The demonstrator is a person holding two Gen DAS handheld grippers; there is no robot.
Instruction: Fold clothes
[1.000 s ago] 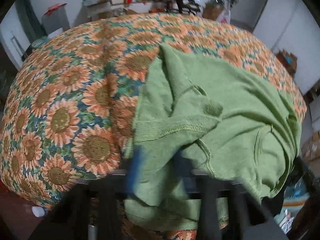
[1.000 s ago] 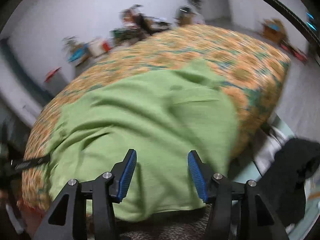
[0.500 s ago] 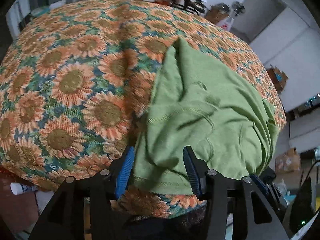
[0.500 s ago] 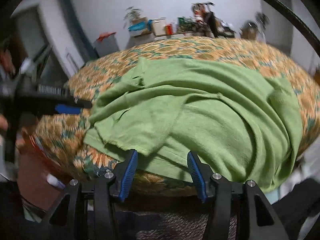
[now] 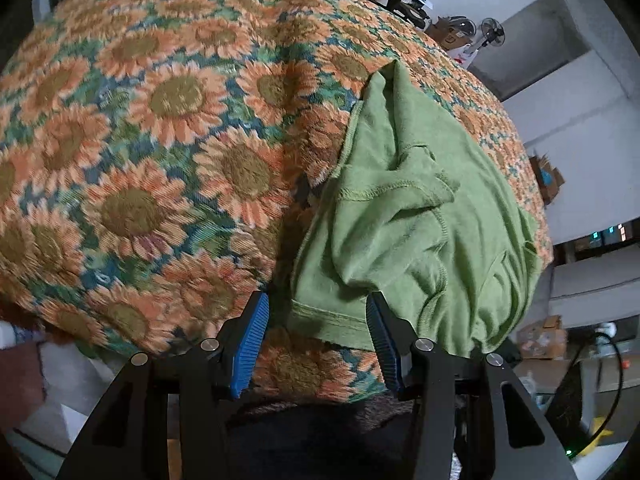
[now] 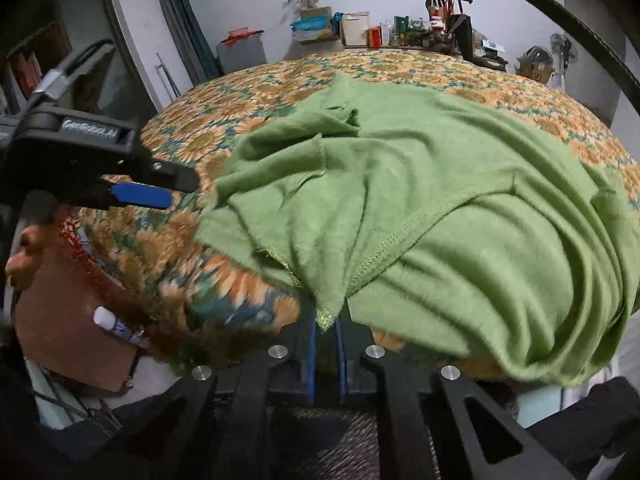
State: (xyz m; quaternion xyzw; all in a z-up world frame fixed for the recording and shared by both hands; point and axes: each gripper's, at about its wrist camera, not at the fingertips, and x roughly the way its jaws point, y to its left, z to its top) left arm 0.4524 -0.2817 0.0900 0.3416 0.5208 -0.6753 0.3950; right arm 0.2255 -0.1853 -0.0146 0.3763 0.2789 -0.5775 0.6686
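A crumpled green garment point(image 5: 404, 216) lies on the sunflower-patterned cloth point(image 5: 168, 128) of a table, hanging over the near edge. My left gripper point(image 5: 318, 340) is open, its blue pads either side of the garment's stitched hem without touching it. In the right wrist view the garment point(image 6: 440, 200) fills the middle and right. My right gripper point(image 6: 326, 344) is shut on a hanging corner of its hem at the table's near edge. The left gripper point(image 6: 136, 194) shows at the left there, open, close to the garment's left edge.
A cluttered shelf with boxes, bottles and a plant point(image 6: 360, 28) stands along the far wall. A standing fan point(image 6: 560, 52) is at the far right. A small white bottle point(image 6: 116, 324) lies on a brown surface below the table's left edge. Cardboard boxes point(image 5: 540, 336) sit on the floor right.
My right gripper has closed on a corner of the garment's hem; it was open before. My left gripper has come nearer to the hem and stays open.
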